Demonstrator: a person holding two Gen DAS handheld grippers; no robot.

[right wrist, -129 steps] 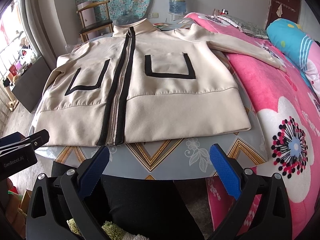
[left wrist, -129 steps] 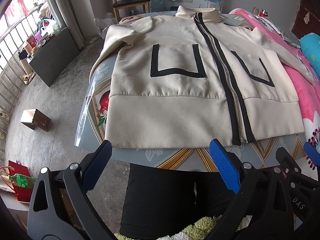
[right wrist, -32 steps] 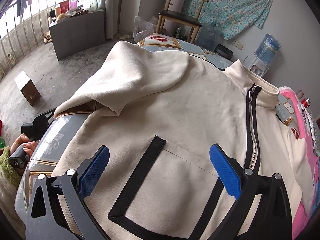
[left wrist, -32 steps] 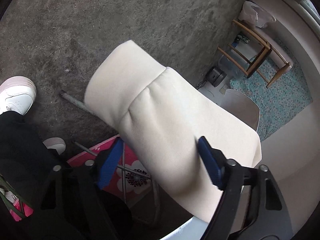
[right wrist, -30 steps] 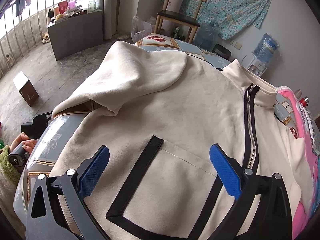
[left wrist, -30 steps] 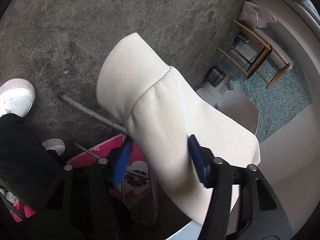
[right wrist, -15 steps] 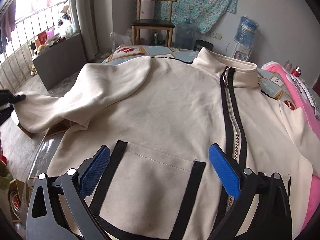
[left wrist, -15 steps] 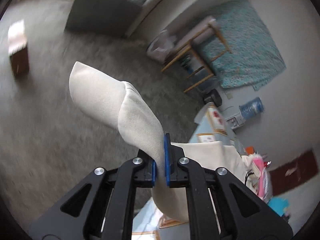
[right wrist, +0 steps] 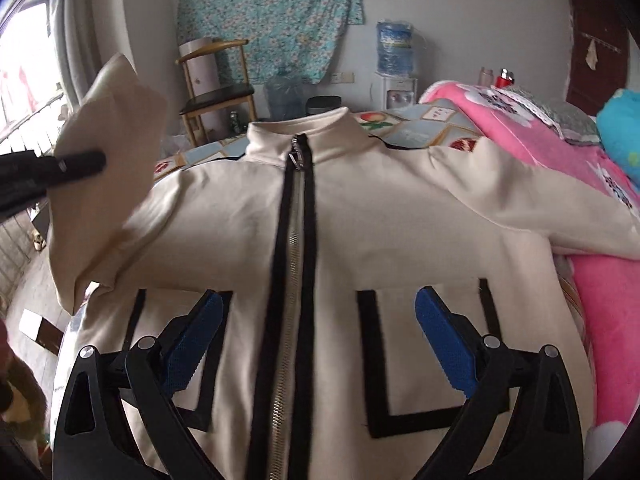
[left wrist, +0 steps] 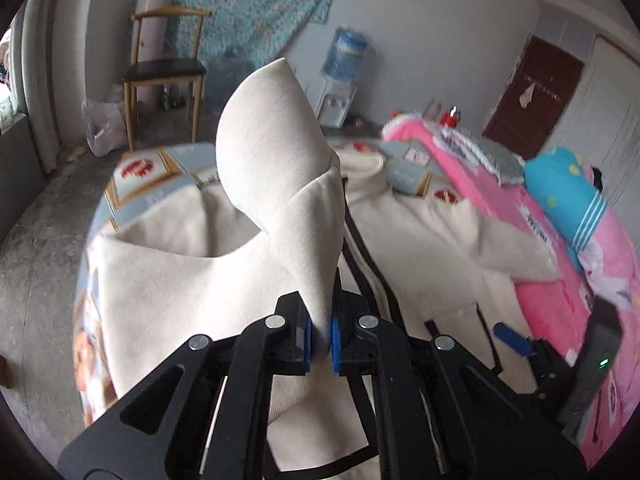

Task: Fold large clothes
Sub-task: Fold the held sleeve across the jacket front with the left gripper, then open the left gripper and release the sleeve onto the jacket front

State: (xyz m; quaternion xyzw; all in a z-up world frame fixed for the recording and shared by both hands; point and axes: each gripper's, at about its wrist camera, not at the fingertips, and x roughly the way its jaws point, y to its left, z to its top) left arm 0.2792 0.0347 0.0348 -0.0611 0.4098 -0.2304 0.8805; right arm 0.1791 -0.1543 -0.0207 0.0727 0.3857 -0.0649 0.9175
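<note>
A cream zip jacket [right wrist: 400, 232] with black trim lies front up on a patterned table [right wrist: 408, 132]. My left gripper [left wrist: 320, 334] is shut on the jacket's left sleeve [left wrist: 276, 168] and holds its cuff end raised above the jacket body. The lifted sleeve [right wrist: 104, 128] and the left gripper's tip [right wrist: 76, 164] show at the left of the right wrist view. My right gripper [right wrist: 316, 344] is open and empty, low over the jacket between the two black-edged pockets, astride the zip [right wrist: 294, 280]. The other sleeve [right wrist: 560, 204] lies out to the right onto pink bedding.
A bed with a pink blanket [right wrist: 592, 288] and a blue pillow [left wrist: 568, 184] adjoins the table on the right. A wooden chair [right wrist: 216, 96] and a water dispenser [right wrist: 394, 68] stand behind the table. A small box [right wrist: 38, 328] lies on the concrete floor left.
My left gripper has swung the held sleeve up from beside the table to above the jacket. My right gripper has shifted right to the jacket's middle, over the zip.
</note>
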